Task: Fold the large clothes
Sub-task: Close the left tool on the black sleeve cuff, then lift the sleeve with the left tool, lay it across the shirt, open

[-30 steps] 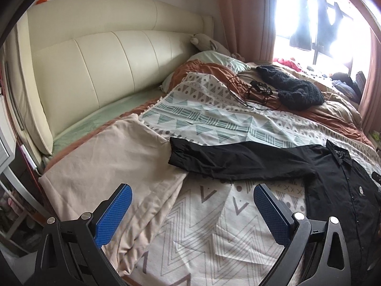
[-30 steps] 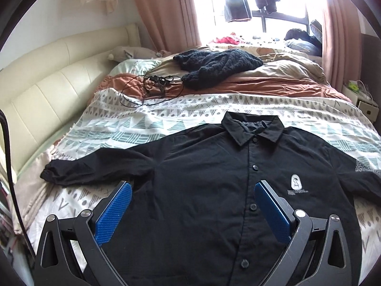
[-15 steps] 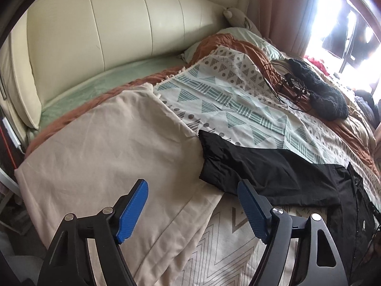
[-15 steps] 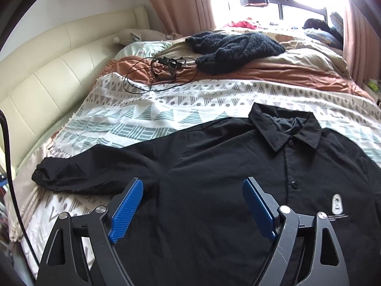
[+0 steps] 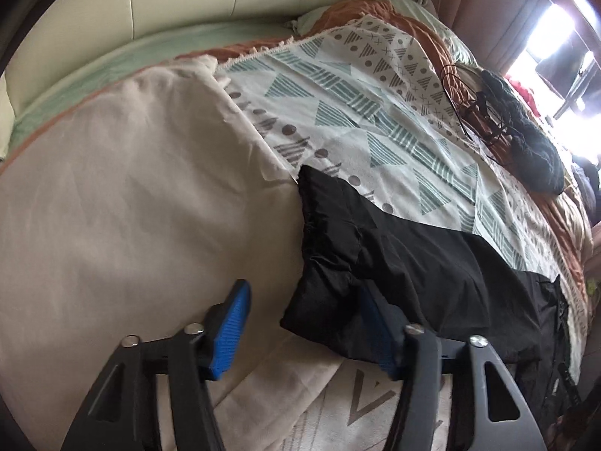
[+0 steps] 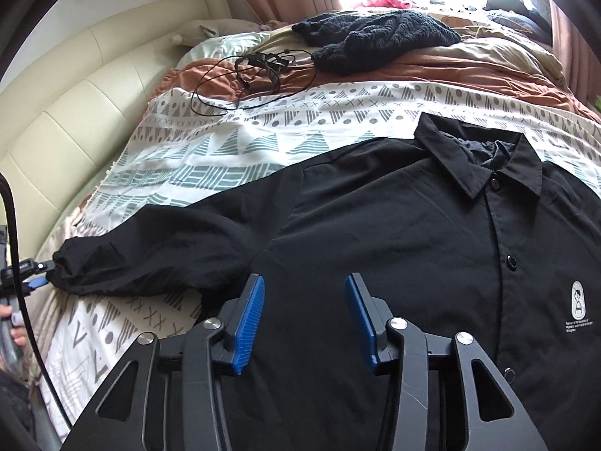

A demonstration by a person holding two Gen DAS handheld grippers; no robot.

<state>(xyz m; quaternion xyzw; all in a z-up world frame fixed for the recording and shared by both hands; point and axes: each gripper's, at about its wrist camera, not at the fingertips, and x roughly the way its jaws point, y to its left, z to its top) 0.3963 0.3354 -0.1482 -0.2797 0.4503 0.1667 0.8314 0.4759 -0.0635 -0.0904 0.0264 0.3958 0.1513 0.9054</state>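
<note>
- The bed [image 6: 263,139] fills both views, covered by a white blanket with green and grey triangle patterns [image 5: 375,120], with a cream padded headboard [image 6: 75,120] along its far-left side.
- A pale beige sheet [image 5: 131,206] lies over the bed's near-left part, its edge meeting the patterned blanket.
- The black button-up shirt [image 6: 413,244] is spread front-up on the blanket, collar [image 6: 484,161] toward the window, a small white logo [image 6: 577,300] on the chest.
- Its sleeve [image 5: 394,263] stretches out flat across the blanket, the gathered cuff [image 5: 319,233] reaching over the beige sheet.
- A dark knitted garment [image 6: 375,34] lies in a heap farther up the bed, beside a tangle of black cable [image 6: 259,71].
- The right gripper [image 6: 304,312] hovers low over the shirt's body near the armpit; its blue-padded fingers [image 6: 248,319] are spread apart with nothing between them.
- The left gripper [image 5: 304,323] sits at the cuff end of the sleeve, fingers parted; the cuff fabric lies between them and drapes over the right finger, not yet pinched.
</note>
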